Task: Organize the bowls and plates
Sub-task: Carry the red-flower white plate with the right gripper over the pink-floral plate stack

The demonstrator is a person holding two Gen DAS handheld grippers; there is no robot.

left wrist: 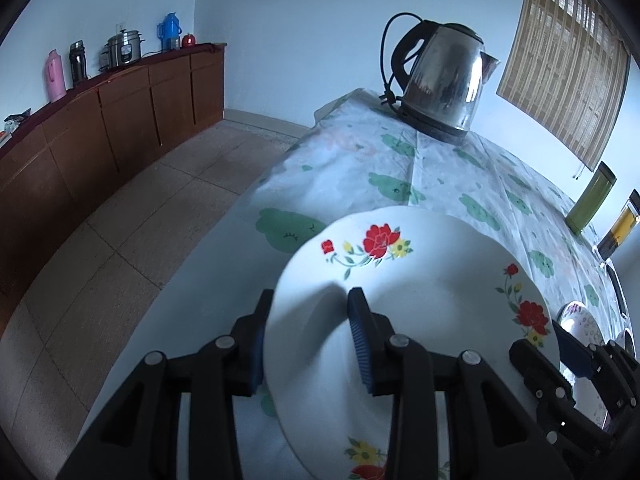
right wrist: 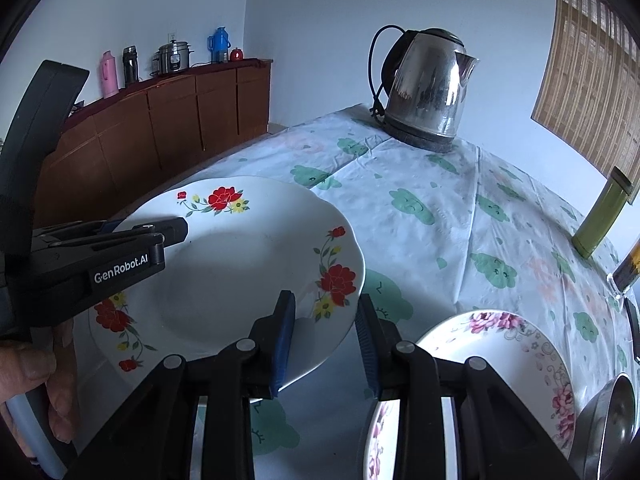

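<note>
- Left gripper (left wrist: 310,312), nearest in the left wrist view, is clamped on the rim of the red-flowered plate (left wrist: 420,292) at its 9 o'clock edge.
- Right gripper (right wrist: 326,320) pinches the same plate's rim at about 4 o'clock; the plate looks lifted and tilted above the tablecloth (right wrist: 440,208).
- A hand (right wrist: 56,392) grips the left tool's handle at 8 o'clock of the right wrist view.
- A pink-flowered plate (right wrist: 520,344) lies on the cloth at 4 o'clock, beside a metal bowl (right wrist: 608,412).
- Farther back, a steel kettle (right wrist: 428,88) stands at 12 o'clock.
- A green canister (right wrist: 600,216) stands at 3 o'clock.
</note>
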